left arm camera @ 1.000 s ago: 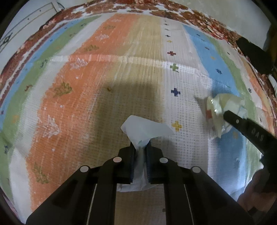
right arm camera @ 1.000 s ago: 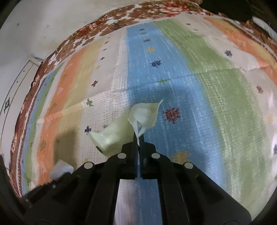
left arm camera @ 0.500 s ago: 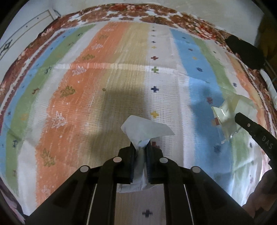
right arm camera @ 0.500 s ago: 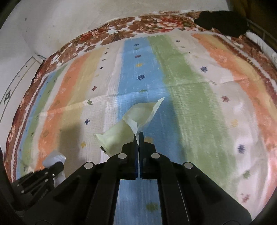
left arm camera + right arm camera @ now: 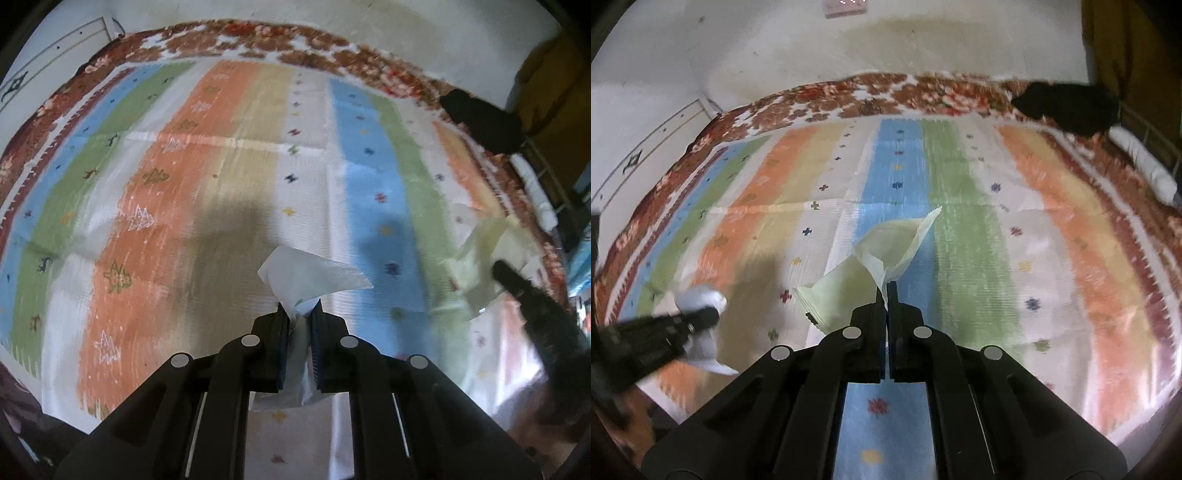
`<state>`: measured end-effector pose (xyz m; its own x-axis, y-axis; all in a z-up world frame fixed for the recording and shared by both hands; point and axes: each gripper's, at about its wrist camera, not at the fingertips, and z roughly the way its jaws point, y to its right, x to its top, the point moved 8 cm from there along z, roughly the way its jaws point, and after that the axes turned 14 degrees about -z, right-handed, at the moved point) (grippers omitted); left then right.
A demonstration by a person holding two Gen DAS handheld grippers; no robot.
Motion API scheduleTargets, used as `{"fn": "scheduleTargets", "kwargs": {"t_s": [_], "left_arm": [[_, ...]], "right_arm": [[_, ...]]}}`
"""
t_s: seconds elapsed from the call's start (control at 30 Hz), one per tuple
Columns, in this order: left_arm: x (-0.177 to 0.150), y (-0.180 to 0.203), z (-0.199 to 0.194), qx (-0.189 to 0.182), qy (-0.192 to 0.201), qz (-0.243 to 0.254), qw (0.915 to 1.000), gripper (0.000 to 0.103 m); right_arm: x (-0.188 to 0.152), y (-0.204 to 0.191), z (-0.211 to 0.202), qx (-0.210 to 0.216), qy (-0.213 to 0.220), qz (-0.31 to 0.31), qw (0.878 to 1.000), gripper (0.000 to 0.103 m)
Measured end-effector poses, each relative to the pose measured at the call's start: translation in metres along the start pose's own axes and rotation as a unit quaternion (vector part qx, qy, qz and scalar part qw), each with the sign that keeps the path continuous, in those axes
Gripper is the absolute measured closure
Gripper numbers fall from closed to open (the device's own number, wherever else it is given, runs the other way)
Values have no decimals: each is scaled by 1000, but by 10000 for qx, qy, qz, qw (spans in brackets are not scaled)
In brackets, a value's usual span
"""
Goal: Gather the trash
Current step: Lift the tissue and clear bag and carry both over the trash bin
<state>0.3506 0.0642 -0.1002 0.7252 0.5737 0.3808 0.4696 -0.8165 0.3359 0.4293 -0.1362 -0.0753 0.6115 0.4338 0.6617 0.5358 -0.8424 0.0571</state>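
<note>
Black plastic tongs, two in all, are each pinching one piece of trash. Left gripper (image 5: 300, 314) is clamping a white tissue (image 5: 310, 275), jaws nearly closed. Right gripper (image 5: 887, 295) is squeezing fully closed on a pale yellow wrapper (image 5: 882, 258). Both pieces are hanging above one striped blanket (image 5: 964, 236), beside one black cushion (image 5: 1067, 105).

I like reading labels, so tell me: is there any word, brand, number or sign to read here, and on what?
None can be read.
White tissue in the left gripper: no print shows.
Pale wrapper in the right gripper: a small dark mark at its lower edge, too small to read.
Right gripper seen from the left camera: too blurred to show lettering.
Wall plate: pale dots, unreadable.
</note>
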Motion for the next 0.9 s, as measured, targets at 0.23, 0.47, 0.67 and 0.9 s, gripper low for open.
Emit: {"fn": "scheduleTargets", "kwargs": {"t_s": [0.23, 0.47, 0.67, 0.9], "left_arm": [[-26, 22, -38, -368, 145, 350, 9986, 94], [-40, 12, -53, -530, 110, 211, 9983, 94], [-54, 7, -75, -762, 159, 127, 9969, 94], [-79, 1, -104, -1037, 228, 179, 9942, 94]], "right_arm": [[-17, 7, -41, 134, 93, 162, 9997, 103], [-30, -7, -63, 79, 57, -148, 9998, 103], [-40, -16, -80, 177, 89, -200, 9996, 103], [-62, -25, -112, 407, 155, -31, 9990, 103]]}}
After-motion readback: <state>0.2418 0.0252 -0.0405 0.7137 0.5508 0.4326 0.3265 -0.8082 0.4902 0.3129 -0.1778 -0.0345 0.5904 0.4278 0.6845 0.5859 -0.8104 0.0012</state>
